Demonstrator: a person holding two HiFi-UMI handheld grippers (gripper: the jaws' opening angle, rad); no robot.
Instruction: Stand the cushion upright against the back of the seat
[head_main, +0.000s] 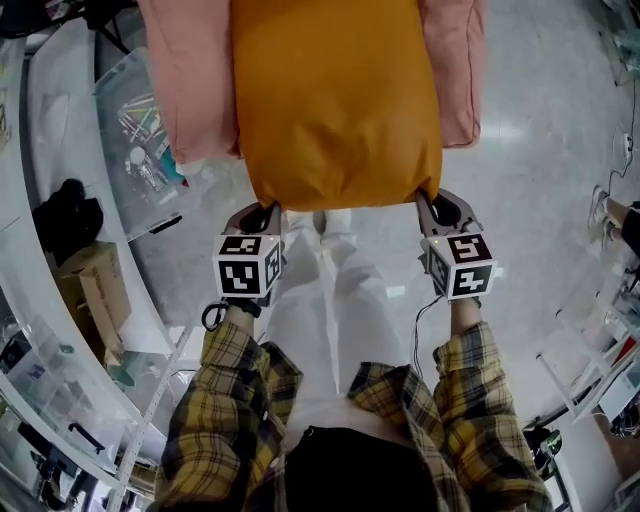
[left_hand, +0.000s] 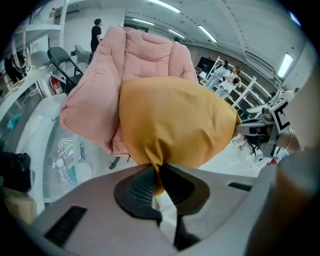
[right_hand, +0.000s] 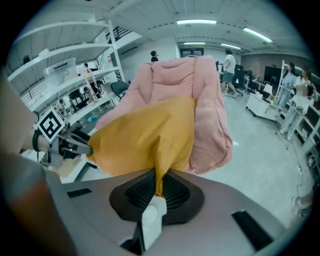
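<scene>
Both the left gripper (head_main: 262, 216) and right gripper (head_main: 432, 208) pinch the orange cushion's (head_main: 335, 100) near corners; standing it against the pink seat's (head_main: 185, 80) back remains.

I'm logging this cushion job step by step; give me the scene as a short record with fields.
cushion: orange, held up in front of the seat
left hand-held gripper: shut on the cushion's near-left corner
right hand-held gripper: shut on its near-right corner
seat: pink, padded, behind the cushion
task: cushion not yet released
</scene>
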